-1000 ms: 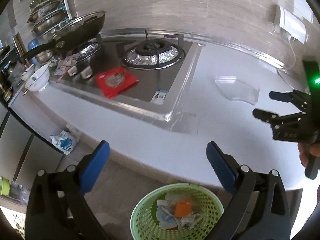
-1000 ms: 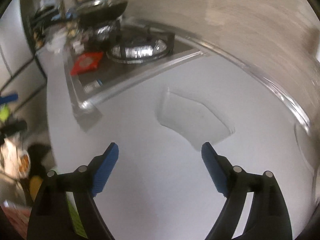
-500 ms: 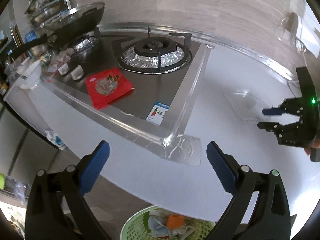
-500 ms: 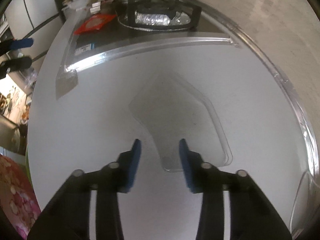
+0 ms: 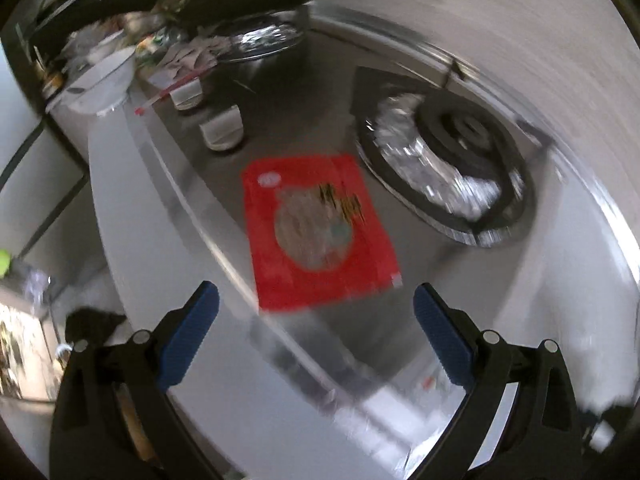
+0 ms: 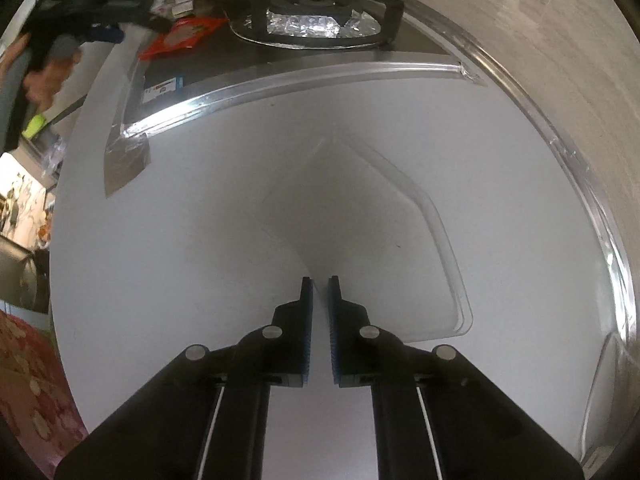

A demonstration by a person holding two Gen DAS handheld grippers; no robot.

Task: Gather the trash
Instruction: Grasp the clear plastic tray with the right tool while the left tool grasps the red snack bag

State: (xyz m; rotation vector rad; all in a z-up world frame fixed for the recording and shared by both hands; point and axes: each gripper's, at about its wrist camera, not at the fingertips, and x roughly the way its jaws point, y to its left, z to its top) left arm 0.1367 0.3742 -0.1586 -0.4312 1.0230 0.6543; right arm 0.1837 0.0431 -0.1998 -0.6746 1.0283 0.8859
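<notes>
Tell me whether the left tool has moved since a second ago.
Yes. The left tool has moved in over the stove toward the red packet, which now fills the view centre; the burner sits right of it.

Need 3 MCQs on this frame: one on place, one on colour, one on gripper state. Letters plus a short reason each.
1. Where does the red packet lie?
A. on the stovetop beside the burner
B. on the floor
C. in a bowl

2. What colour are the gripper pads?
A. green
B. blue
C. white

3. How is the right hand-held gripper?
A. wide open
B. out of view
C. closed on the clear plastic sheet

Answers: 1 A, it lies flat next to the foil-lined burner. 2 B, both views show blue. 3 C, the jaws pinch the sheet's near edge.
</notes>
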